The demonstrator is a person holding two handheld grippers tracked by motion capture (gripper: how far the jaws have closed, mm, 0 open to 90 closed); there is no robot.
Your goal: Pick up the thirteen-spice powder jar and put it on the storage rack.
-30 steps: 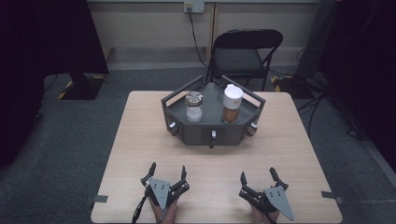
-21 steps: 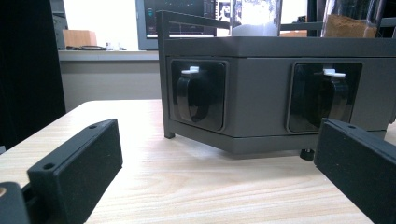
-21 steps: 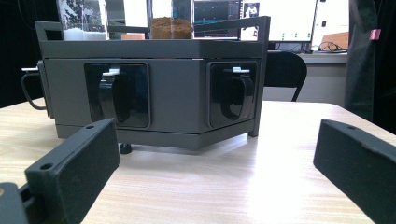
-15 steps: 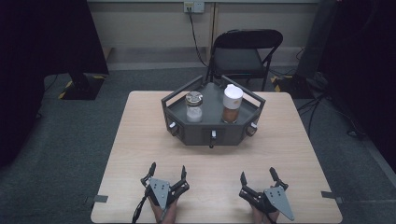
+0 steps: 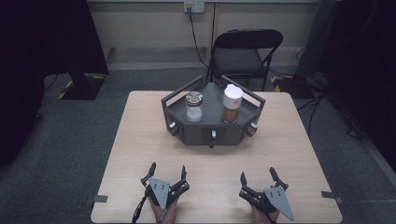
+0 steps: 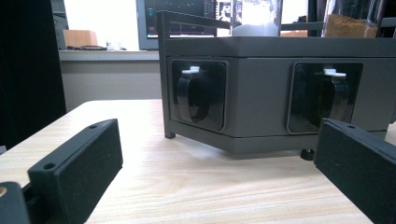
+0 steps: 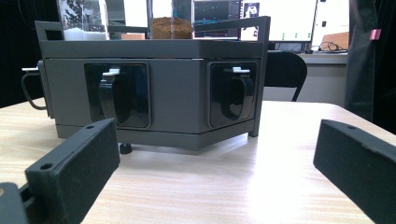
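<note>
I hold my left hand-held gripper and right hand-held gripper spread on the pale wooden tabletop; nothing stands between them and the dark grey hexagonal rack carrying a clear white-filled jar and a white-capped brown-filled jar.

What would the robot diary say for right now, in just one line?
left claw: open, empty, near table edge | right claw: open, empty, near table edge | grey rack: mid-table, untouched | white-powder jar, brown-powder jar: upright on rack

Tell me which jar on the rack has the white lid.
The jar of brown powder, on the right side of the dark rack. Its white lid is tall; the jar of white grains beside it has a metallic lid.
</note>
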